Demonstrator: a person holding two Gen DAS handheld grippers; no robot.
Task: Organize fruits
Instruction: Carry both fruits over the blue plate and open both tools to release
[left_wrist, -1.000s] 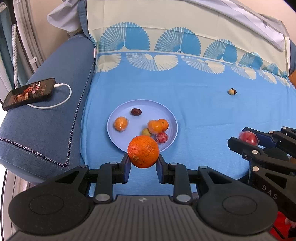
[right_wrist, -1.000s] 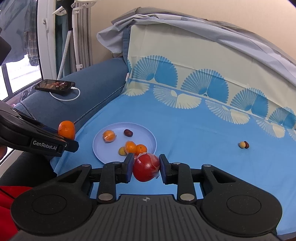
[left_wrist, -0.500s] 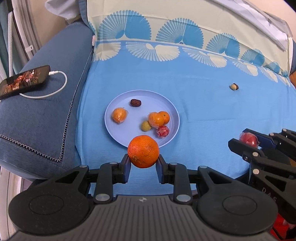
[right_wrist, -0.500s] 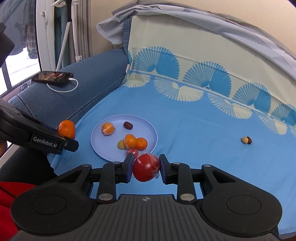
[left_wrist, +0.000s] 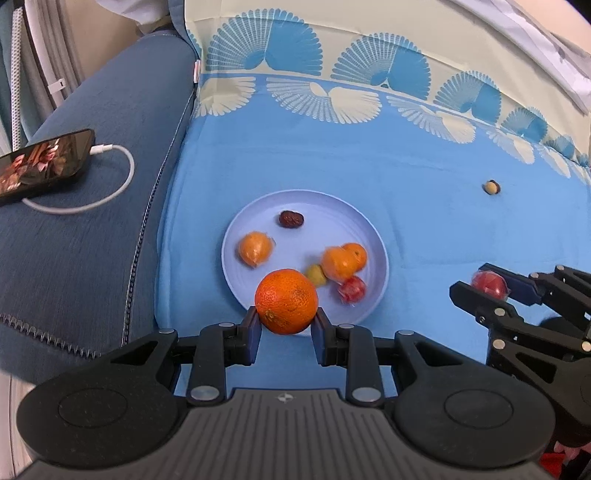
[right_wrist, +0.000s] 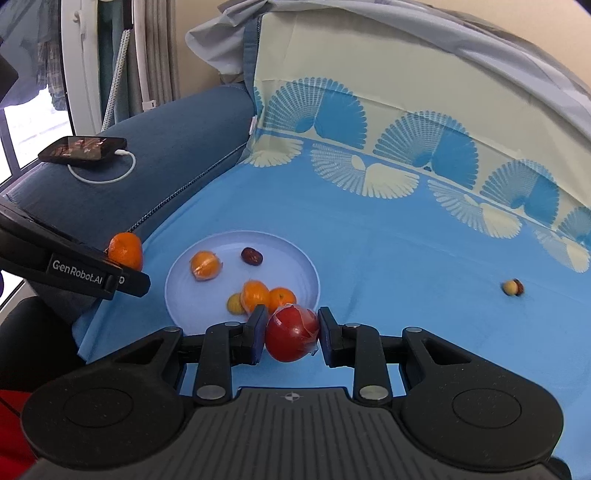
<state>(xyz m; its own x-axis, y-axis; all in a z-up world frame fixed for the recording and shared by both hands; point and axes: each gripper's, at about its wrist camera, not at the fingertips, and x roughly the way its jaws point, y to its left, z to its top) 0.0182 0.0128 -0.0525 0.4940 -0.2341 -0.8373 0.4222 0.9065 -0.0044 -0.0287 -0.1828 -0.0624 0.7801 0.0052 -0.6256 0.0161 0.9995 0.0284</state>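
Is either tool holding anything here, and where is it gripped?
Left tool clamps the orange by its sides; right tool clamps the wrapped red fruit likewise.

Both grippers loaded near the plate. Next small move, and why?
Probably lower the left gripper slightly and release its large round orange onto the pale blue round plate's bare near-left area: it already hangs over the near rim, while the right gripper holds a plastic-wrapped red fruit.

Both views are bright and evenly lit. Daylight enters through the white-framed window (right_wrist: 40, 122), which is overexposed. Shadows are soft. Strong fisheye bending curves the dark frame corners. Slight motion blur softens the small fruits on the round pale-blue plate (left_wrist: 258, 218); no harsh glare elsewhere.
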